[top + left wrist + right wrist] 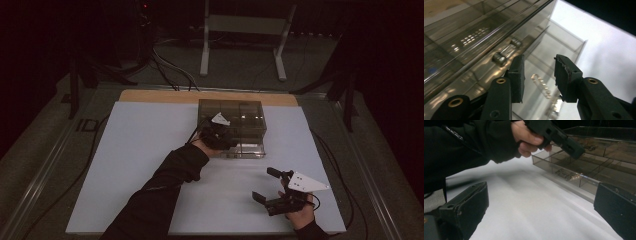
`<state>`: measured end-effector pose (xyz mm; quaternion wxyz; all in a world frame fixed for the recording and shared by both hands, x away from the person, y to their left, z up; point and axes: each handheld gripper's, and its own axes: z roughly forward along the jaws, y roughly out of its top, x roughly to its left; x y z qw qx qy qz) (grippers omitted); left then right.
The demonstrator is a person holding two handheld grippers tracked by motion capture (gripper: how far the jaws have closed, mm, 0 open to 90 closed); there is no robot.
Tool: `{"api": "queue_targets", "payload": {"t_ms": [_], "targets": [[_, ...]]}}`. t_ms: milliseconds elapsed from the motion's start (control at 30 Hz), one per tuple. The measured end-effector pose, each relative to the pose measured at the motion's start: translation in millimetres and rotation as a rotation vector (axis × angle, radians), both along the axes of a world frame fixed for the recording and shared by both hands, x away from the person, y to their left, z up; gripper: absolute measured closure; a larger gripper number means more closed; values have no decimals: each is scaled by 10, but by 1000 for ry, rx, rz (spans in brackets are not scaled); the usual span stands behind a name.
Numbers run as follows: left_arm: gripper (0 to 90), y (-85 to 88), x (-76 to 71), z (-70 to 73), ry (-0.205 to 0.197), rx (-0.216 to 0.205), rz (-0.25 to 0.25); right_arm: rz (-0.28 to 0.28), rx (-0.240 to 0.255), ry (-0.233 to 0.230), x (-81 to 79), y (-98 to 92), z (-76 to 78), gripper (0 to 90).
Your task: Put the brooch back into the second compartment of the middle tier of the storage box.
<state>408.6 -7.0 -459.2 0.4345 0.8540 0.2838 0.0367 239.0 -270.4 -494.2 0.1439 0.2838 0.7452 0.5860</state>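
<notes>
The clear smoked-plastic drawer box (231, 122) stands at the far middle of the white table top (125, 165), with its lower drawer (243, 148) pulled out toward the near side. The left gripper (231, 143) is at the near left corner of the box, at the front of the open drawer, with the hand (207, 137) directly behind it. In the left gripper view its two pads (517, 78) stand apart with a clear gap between them; no part is clamped, and the pads press on nothing. A small round metal knob (499, 59) on the box front lies just beside the left pad, and a small metal clip (541, 83) shows through the clear plastic beyond the gap. The right gripper (265, 186) rests over the near right part of the table top, well apart from the box, held in the right hand (302, 212). Its jaws are spread wide and hold nothing, as the right gripper view confirms: bare table surface lies between them. That view also shows the divided compartments (584, 167) of the open drawer, with small metal parts (567, 175) inside one of them.
</notes>
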Motion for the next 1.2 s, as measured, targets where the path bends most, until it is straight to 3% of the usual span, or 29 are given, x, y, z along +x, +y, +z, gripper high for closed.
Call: {"api": "queue_targets", "payload": {"t_ms": [133, 367, 533, 800, 967, 1133, 1200], "targets": [[449, -1, -55, 35, 3, 35, -13, 3, 1, 1, 0, 10, -1, 0], [252, 33, -140, 146, -11, 26, -6, 3, -2, 5, 4, 21, -6, 0], [172, 54, -188, 222, -16, 14, -1, 4, -4, 3, 5, 26, -6, 0], [20, 186, -215, 296, 9, -72, -35, 6, 1, 9, 9, 24, -8, 0], [1, 240, -225, 342, -3, -75, -47, 6, -4, 8, 10, 24, -11, 0], [1, 385, -235, 389, -50, -98, -77, 8, -4, 8, 9, 31, -11, 0], [1, 444, -233, 399, -40, -111, -91, 8, 3, 9, 11, 38, 0, 0]]}}
